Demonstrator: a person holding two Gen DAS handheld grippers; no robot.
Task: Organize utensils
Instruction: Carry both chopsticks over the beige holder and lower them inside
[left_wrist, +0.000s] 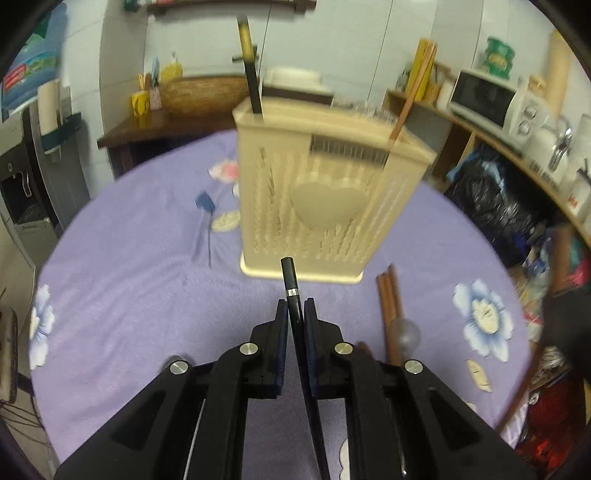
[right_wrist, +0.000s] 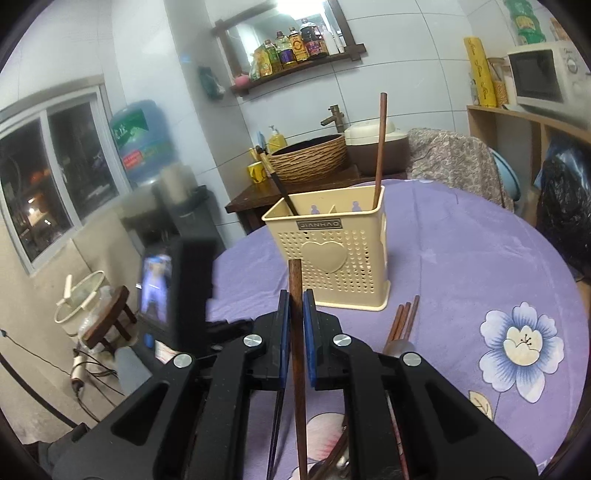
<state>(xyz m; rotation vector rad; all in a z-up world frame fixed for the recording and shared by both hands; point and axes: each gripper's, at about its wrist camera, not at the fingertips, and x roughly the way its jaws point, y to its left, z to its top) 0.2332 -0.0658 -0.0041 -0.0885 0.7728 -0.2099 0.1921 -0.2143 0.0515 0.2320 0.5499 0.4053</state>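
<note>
Left gripper: jaws clamped tight on a black chopstick, which pokes up between the pads, a thin silver band just above the grip and a blunt square tip.
Right gripper: pressed together on a brown wooden chopstick, reddish-brown, plain, square-cut end, running up between the blue pads.
Holder: cream plastic utensil basket, standing upright on the table, perforated front wall with a raised heart and a small dark nameplate under the rim; dividers split it into compartments.
In the holder, left end: a black chopstick with a gold-patterned top, leaning outward.
In the holder, right end: one brown chopstick, standing nearly upright against the corner.
Loose pile: several more brown chopsticks lying on the cloth just right of the holder's base, with a metal spoon bowl beside them, partly hidden by the gripper.
Table: round, covered in a lilac cloth printed with big blue-and-white flowers.
Sharpness: the left wrist view is smeared, so the holder's holes look like streaks there.
</note>
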